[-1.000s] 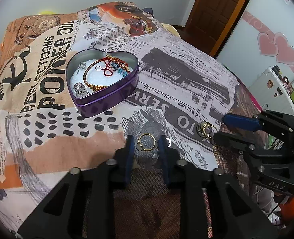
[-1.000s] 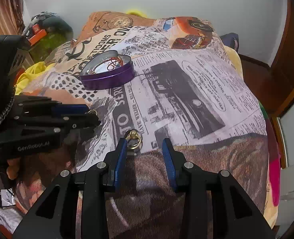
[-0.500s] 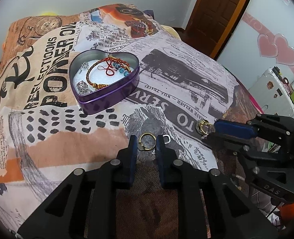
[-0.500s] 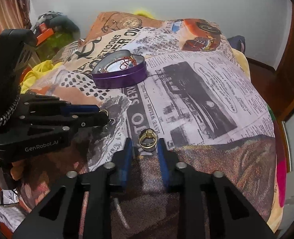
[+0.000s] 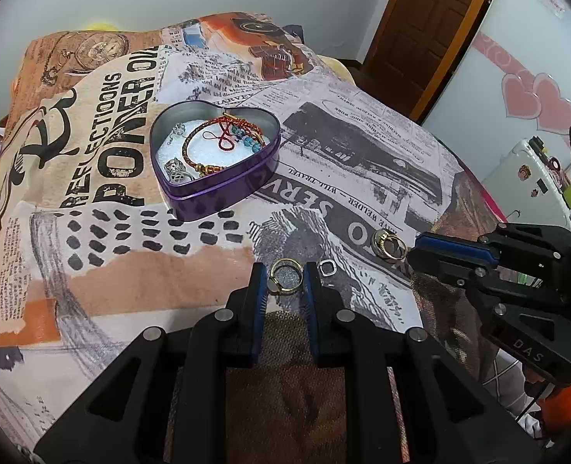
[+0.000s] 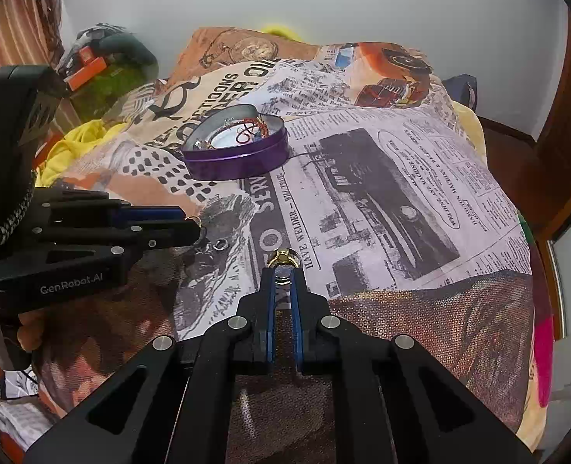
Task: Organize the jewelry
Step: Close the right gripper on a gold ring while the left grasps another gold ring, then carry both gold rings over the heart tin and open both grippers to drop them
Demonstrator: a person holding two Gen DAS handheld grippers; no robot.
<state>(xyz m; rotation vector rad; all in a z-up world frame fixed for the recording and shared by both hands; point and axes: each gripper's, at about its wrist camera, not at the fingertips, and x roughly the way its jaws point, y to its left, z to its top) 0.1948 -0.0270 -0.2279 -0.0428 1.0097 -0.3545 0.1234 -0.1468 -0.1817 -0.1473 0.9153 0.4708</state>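
The left gripper [image 5: 285,270] sits low on the bedspread [image 5: 363,135] with its blue-padded fingers [image 5: 257,290] on either side of a gold ring [image 5: 285,275]. The ring touches or nearly touches the left pad, with a gap showing at the right one, so the jaws bracket it without clamping. Just to the right of the right finger lies a small silver ring [image 5: 327,268], flat on the cloth.

The right gripper [image 6: 281,270] has its jaws drawn close together, pinching a pair of rings [image 6: 282,261] — gold, with a pale band behind. In the left wrist view the same pair [image 5: 389,243] stands out from the right gripper's tip [image 5: 417,251], over the printed letters "TO".

Further back on the bedspread is a purple heart-shaped tin [image 5: 223,197], open, well apart from both grippers. Inside it, on white padding, lie a braided gold bangle [image 5: 192,154], a red cord with blue beads [image 5: 243,135] and some silver pieces [image 5: 175,172] by the near-left wall.

Beyond the bed are a wooden door [image 5: 432,19] and a white wall with pink hearts [image 5: 533,104].
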